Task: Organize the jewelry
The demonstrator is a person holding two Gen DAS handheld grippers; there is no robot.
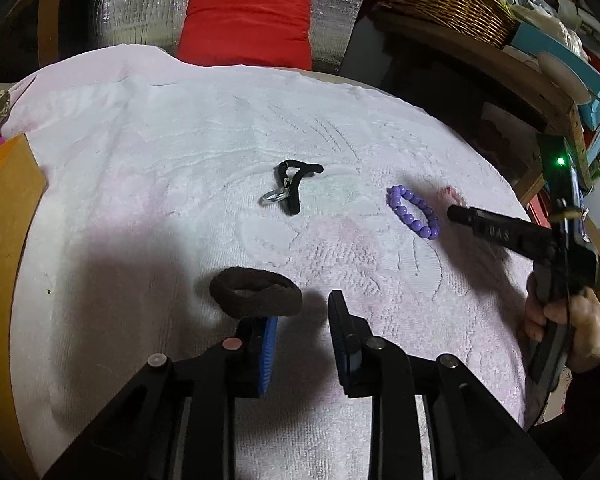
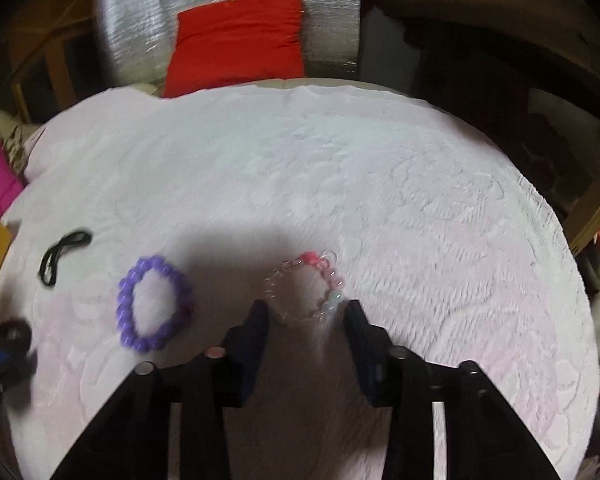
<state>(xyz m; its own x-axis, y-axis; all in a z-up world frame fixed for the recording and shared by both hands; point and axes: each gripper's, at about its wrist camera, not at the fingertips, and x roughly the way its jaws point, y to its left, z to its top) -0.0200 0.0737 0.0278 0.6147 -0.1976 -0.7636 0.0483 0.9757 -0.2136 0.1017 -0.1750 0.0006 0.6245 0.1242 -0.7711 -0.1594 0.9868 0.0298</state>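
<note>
Left gripper [image 1: 302, 316] open wide, one finger right by a brown hair tie [image 1: 256, 292] on the white towel [image 1: 140, 140]. Right gripper [image 2: 306, 312] open too, fingers on both sides of a clear pink bracelet [image 2: 306, 290]. Purple bracelet [image 2: 154, 304] lying just beside. Black cord [image 1: 294, 186] farther back.

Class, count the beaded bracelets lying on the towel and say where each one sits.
2. The purple bracelet lies left of the right gripper. The clear-and-pink bracelet lies just ahead of that gripper, between its open fingers. Others may lie out of view.
</note>
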